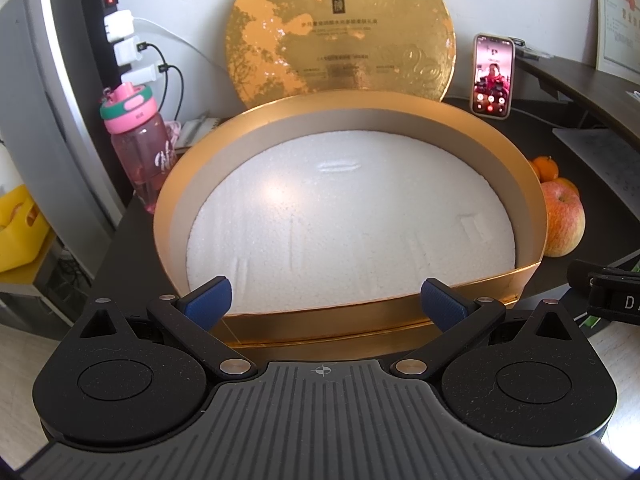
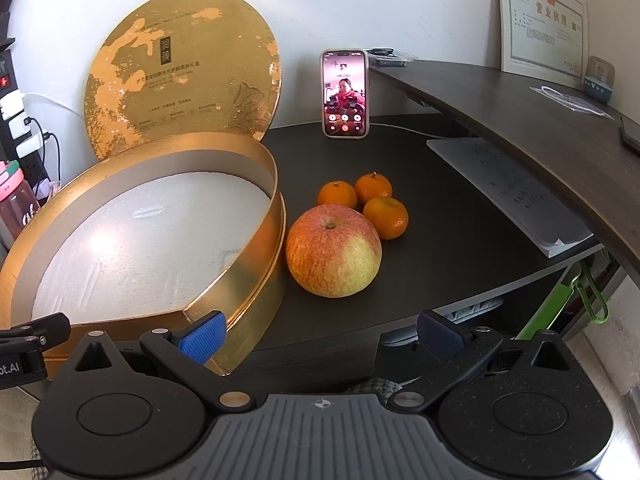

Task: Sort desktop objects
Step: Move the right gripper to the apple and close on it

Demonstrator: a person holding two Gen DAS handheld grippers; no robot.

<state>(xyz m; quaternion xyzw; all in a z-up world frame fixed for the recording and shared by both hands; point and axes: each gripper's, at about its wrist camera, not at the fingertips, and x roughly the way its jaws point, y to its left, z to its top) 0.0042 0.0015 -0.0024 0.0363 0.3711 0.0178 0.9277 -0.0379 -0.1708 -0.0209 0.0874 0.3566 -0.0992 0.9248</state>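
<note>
Blue-padded fingers of the left gripper (image 1: 326, 304) fill the lower part of the left wrist view, spread wide with nothing between them, poised at the near rim of a round gold box (image 1: 524, 208). In the right wrist view the right gripper (image 2: 320, 338) is likewise wide open and empty, hovering at the near edge of the dark desk (image 2: 448, 248); its left pad sits in front of the box's side wall, though whether it touches cannot be told.

That desk is dark brown, backed by a white wall, with a raised curved shelf (image 2: 520, 120) running across the upper right of the frame and a framed certificate (image 2: 544, 20) leaning above it. A phone (image 2: 345, 94) stands upright at the back, its screen lit. A stack of papers (image 2: 508, 192) lies under the shelf. At the left edge of the left wrist view stand a pink water bottle (image 1: 138, 148) and a power strip (image 1: 106, 20) with white chargers plugged in.

Inside the box lies only a white foam liner (image 1: 348, 220). Its gold lid (image 1: 340, 32) leans upright against the wall behind it. An apple (image 2: 333, 250) rests on the desk just beside the box, right of it, with three tangerines (image 2: 386, 217) clustered close behind the apple.
</note>
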